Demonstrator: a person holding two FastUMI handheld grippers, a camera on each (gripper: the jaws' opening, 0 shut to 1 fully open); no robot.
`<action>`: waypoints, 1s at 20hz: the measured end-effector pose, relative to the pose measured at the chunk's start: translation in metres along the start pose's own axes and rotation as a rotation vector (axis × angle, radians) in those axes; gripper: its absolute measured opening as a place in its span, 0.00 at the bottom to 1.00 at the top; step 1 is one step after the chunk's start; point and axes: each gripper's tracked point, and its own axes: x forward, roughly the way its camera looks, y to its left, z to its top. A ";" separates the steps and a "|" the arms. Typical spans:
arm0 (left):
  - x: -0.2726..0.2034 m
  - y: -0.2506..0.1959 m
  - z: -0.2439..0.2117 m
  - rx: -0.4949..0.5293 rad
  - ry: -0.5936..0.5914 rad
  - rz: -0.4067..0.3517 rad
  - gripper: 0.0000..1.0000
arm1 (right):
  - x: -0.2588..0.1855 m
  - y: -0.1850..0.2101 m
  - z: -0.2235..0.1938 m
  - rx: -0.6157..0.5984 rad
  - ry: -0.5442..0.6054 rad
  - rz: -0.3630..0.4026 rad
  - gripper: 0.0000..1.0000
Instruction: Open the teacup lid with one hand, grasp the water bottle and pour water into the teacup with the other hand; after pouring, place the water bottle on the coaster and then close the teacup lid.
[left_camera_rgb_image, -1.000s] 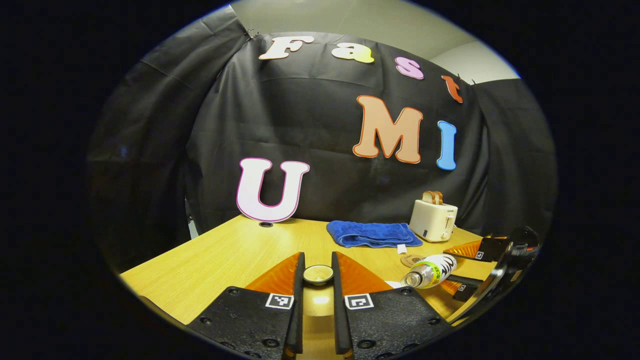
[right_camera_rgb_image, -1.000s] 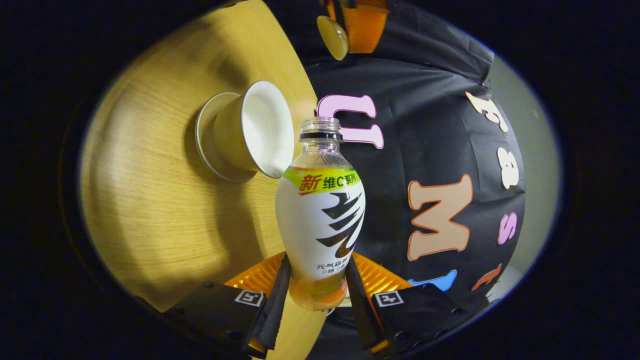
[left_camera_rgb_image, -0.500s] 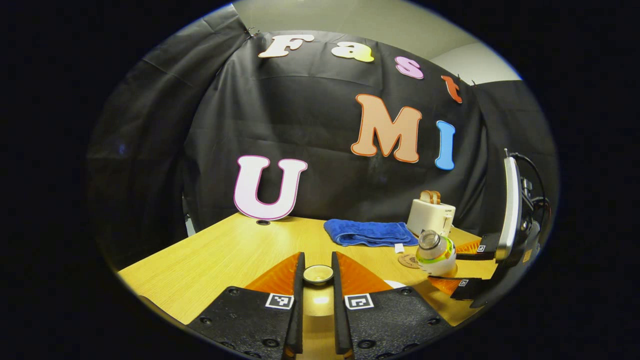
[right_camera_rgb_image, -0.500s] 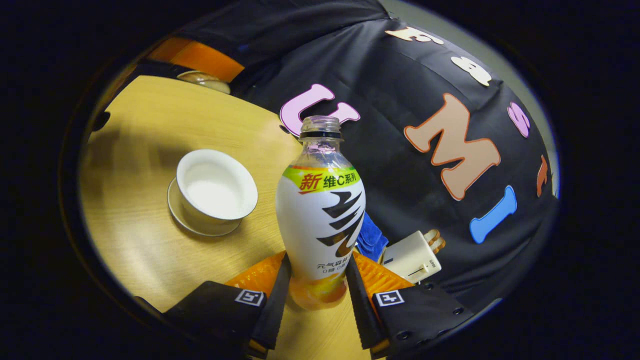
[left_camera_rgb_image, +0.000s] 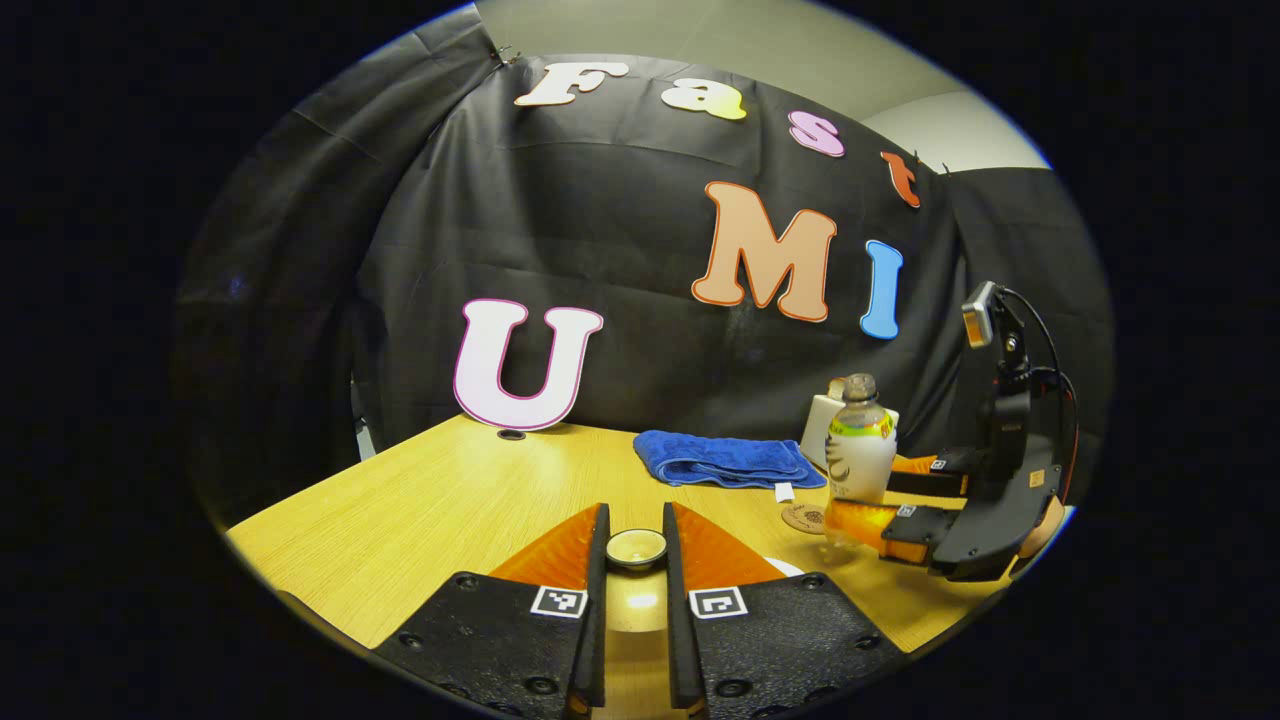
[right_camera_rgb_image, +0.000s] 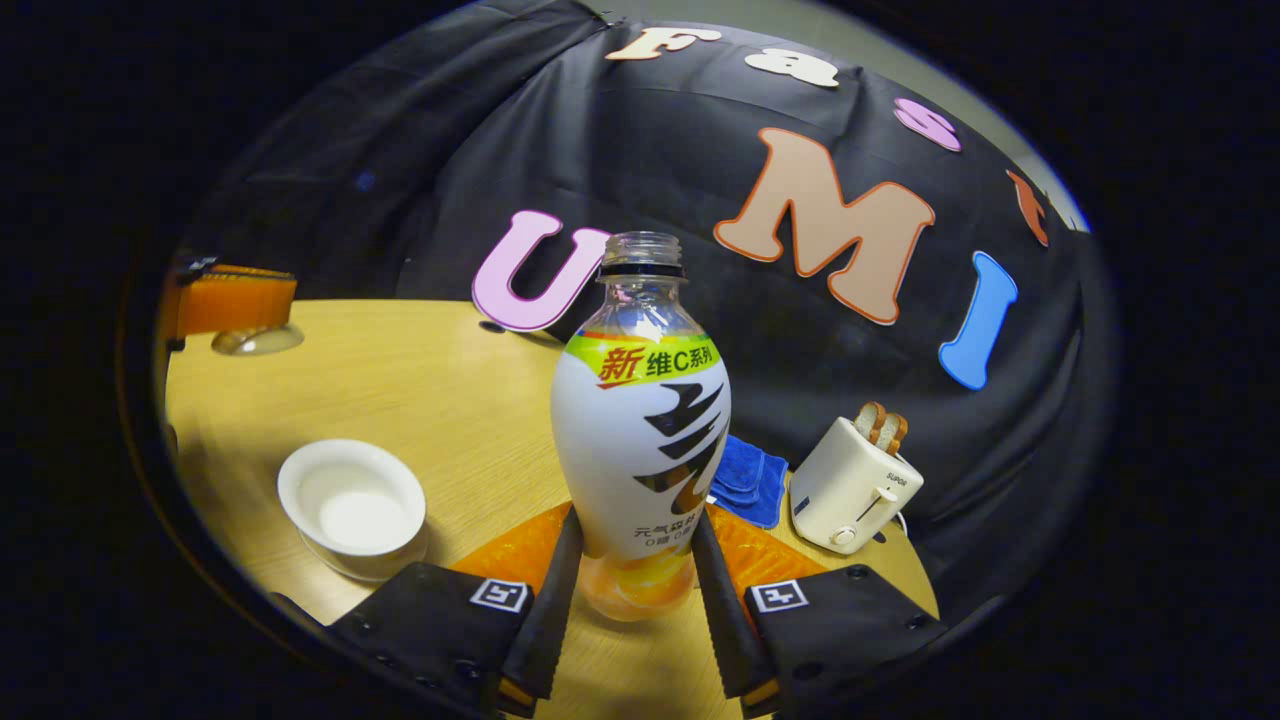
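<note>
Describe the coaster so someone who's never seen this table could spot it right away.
Start at the blue towel folded on the wooden table below the black cloth wall. Just in front of its right end lies the coaster, a small flat brown disc beside the bottle held in the right claw. It is the one thin round thing lying flat there.

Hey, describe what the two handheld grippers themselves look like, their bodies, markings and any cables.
Each gripper has a black studded body with a square black-and-white tag at the base of each finger and ribbed orange wedges alongside them, as on the left gripper and right gripper. In the left gripper view, the right gripper carries a black mast with a small camera and looping black cables.
</note>
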 end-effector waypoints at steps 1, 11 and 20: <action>0.000 -0.001 -0.001 -0.002 0.002 -0.003 0.23 | 0.006 -0.005 0.003 0.047 -0.007 -0.009 0.65; 0.000 -0.013 -0.001 0.004 0.004 -0.036 0.22 | 0.065 -0.060 0.004 0.274 -0.070 -0.126 0.66; 0.001 -0.009 -0.004 0.016 0.012 -0.029 0.22 | 0.095 -0.056 -0.040 0.296 0.030 -0.135 0.66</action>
